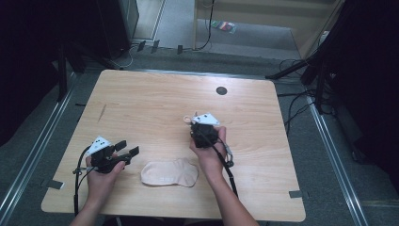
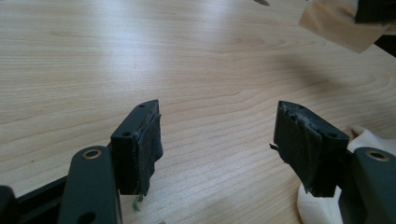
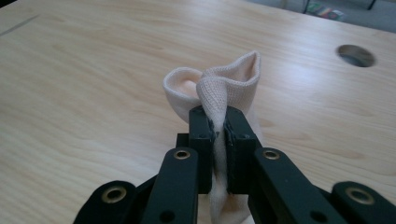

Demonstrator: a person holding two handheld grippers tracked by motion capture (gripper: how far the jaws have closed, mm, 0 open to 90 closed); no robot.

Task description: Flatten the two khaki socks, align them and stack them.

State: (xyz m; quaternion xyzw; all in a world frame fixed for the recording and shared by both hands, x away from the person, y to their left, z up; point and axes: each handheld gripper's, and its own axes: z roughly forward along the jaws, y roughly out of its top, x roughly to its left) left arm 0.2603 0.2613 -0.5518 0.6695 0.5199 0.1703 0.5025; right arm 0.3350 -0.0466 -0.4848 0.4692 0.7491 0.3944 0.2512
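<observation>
Two beige socks are here. One sock (image 1: 169, 173) lies flat near the table's front edge, between the two hands; its edge (image 2: 369, 136) shows beside the left gripper's right jaw. My right gripper (image 1: 195, 125) is shut on the cuff of the other sock (image 1: 188, 118), past the flat one toward the table's middle. In the right gripper view the black jaws (image 3: 217, 126) pinch the fabric, and the sock's open cuff (image 3: 224, 79) bulges above them. My left gripper (image 1: 129, 147) rests at the front left with its jaws (image 2: 217, 149) wide open and nothing between them. The held sock (image 2: 334, 25) hangs at the left gripper view's upper right.
The wooden table (image 1: 150, 99) has a round cable hole (image 1: 221, 90) near its far edge, also seen as the hole (image 3: 356, 55). Cables trail from both grippers toward the front edge. Dark stands and cables sit on the floor around the table.
</observation>
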